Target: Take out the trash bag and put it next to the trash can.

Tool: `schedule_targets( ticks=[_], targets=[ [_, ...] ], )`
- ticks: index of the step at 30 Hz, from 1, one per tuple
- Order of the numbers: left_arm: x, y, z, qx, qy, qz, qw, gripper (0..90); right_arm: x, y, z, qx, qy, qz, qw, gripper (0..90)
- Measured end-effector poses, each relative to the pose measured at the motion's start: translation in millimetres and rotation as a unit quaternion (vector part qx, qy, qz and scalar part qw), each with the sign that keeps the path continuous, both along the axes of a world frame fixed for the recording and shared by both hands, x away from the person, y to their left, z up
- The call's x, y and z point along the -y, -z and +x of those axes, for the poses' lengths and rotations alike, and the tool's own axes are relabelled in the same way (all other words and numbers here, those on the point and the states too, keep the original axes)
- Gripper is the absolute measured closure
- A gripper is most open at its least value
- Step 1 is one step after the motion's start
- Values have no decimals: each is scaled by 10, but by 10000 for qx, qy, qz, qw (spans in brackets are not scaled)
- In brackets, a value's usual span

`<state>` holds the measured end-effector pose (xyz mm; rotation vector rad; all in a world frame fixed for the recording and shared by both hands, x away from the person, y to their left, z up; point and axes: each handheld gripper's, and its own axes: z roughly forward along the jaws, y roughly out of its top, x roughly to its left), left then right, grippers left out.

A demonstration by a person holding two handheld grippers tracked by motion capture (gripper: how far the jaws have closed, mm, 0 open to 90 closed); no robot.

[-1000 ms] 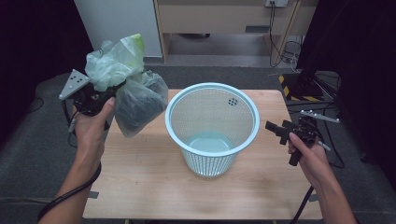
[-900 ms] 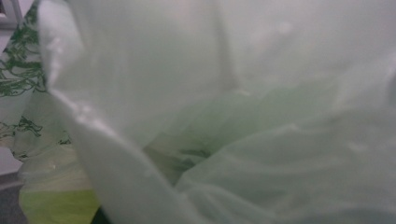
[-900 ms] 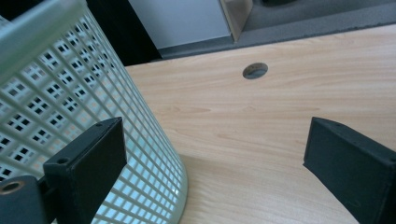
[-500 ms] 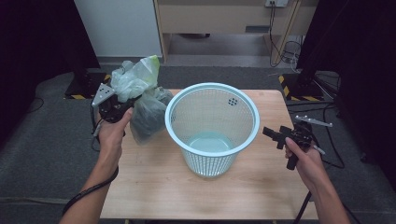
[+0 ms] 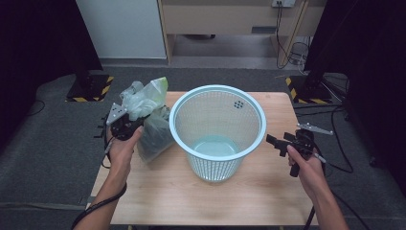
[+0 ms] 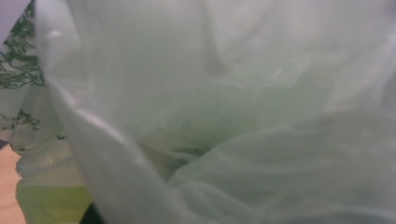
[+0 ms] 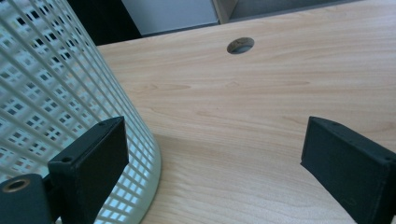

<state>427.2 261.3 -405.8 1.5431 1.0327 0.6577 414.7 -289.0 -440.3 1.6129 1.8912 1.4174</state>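
Dark room, grey carpet, pale cabinet at the back; light wooden table (image 5: 158, 201) in the middle. At the left edge, near the far-left corner: left gripper (image 5: 130, 125) clamped on the bunched neck of a pale green plastic bag (image 5: 146, 103), darker contents sagging below (image 5: 155, 134) and apparently resting on the wood, just beside the basket wall. Held by the neck so the load hangs under the grip and stays closed; jaws themselves buried in film in the left gripper view, bag plastic (image 6: 243, 116) right against the lens. Table centre: light blue mesh waste basket (image 5: 218, 96), upright, mouth open upward, nothing visible inside, placed between both hands so either can reach it. Probably the drop target for the bag, lift over the rim not yet done. Toward the right edge: right gripper (image 5: 277, 143) released, jaws spread wide, holding nothing, low over the wood just beside the basket's base (image 7: 56, 93). Looks parked to steady the basket when the bag goes in. Cable hole (image 7: 240, 45) in the tabletop beyond it.
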Motion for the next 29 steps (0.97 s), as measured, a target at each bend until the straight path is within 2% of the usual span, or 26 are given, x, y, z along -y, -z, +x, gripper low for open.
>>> schedule_targets(
  ticks=[4, 7, 10, 11, 13, 15, 17, 21, 24, 25, 28, 29],
  targets=[
    [20, 99, -121, -78, 5, 170, 9998, 748, -27, 132, -15, -8, 33, -115, 9999, 75],
    [13, 158, -217, -183, -46, 205, 9996, 594, -43, 242, -16, -76, 70, -168, 9998, 73],
    [6, 219, -318, -371, -52, 401, 9985, 398, -66, 356, -17, -155, 131, -477, 9987, 72],
    [2, 241, -351, -411, -28, 426, 9982, 343, -79, 391, -18, -247, 178, -531, 9981, 74],
    [-14, 290, -404, -475, -47, 391, 9981, 282, -80, 477, -13, -324, 227, -563, 9976, 74],
    [-12, 352, -433, -512, -30, 390, 9979, 224, -99, 562, -3, -410, 329, -733, 9959, 82],
    [-2, 425, -456, -548, -10, 449, 9975, 202, -122, 640, 4, -509, 404, -869, 9941, 84],
    [0, 569, -499, -535, -45, 317, 9981, 177, -146, 751, 6, -610, 471, -1063, 9913, 88],
    [-7, 649, -524, -507, -119, 301, 9982, 160, -149, 801, 13, -607, 531, -1239, 9890, 87],
    [-9, 660, -531, -507, -117, 299, 9982, 159, -149, 825, 16, -628, 541, -1282, 9883, 87],
    [-20, 646, -547, -425, -166, 216, 9987, 163, -188, 928, 23, -723, 595, -1563, 9833, 79],
    [-18, 634, -548, -383, -164, 236, 9989, 164, -206, 956, 15, -612, 574, -1709, 9817, 70]
  ],
)
